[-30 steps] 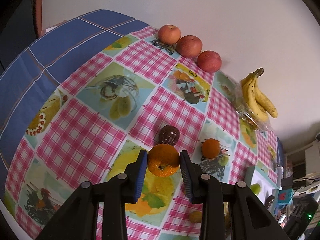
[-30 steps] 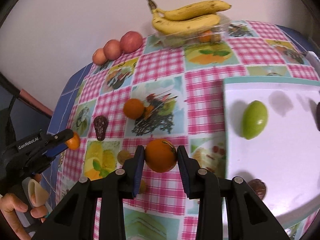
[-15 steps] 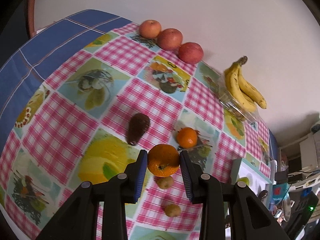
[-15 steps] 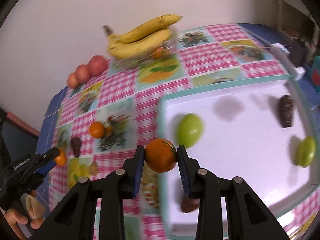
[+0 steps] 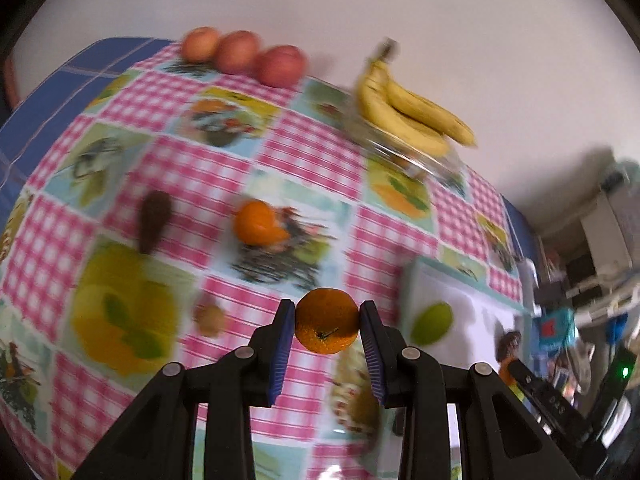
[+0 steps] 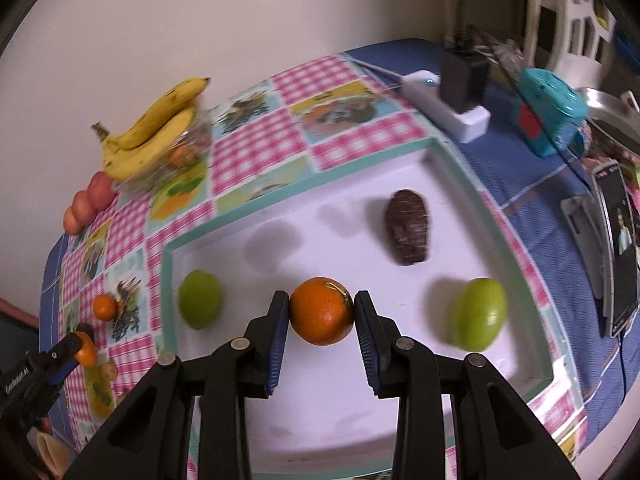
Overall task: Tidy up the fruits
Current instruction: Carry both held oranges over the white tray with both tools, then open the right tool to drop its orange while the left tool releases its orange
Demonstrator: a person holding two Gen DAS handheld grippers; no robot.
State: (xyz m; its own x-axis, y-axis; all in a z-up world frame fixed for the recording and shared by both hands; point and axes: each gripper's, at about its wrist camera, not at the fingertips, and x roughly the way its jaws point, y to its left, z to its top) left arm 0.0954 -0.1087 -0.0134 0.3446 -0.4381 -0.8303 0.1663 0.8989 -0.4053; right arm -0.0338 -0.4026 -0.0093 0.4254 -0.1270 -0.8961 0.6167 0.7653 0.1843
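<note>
- A pink checked tablecloth [image 5: 304,152] fills my frames; a pale wall spans the top.
- My right gripper [image 6: 322,312] pinches an orange [image 6: 321,311], stem upward, over the white tray [image 6: 360,408] at centre.
- My left gripper [image 5: 327,321] pinches a mandarin [image 5: 327,321], stem toward the lens.

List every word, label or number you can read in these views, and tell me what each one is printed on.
"GenRobot.AI": white print on the black body of the left tool, blurred and only just legible in the right wrist view.
White marks on the right tool, seen from the left wrist view: too blurred to read.
Red label on the teal box: too blurred to read.
Phone screen: shows a picture, with no text that can be read.
</note>
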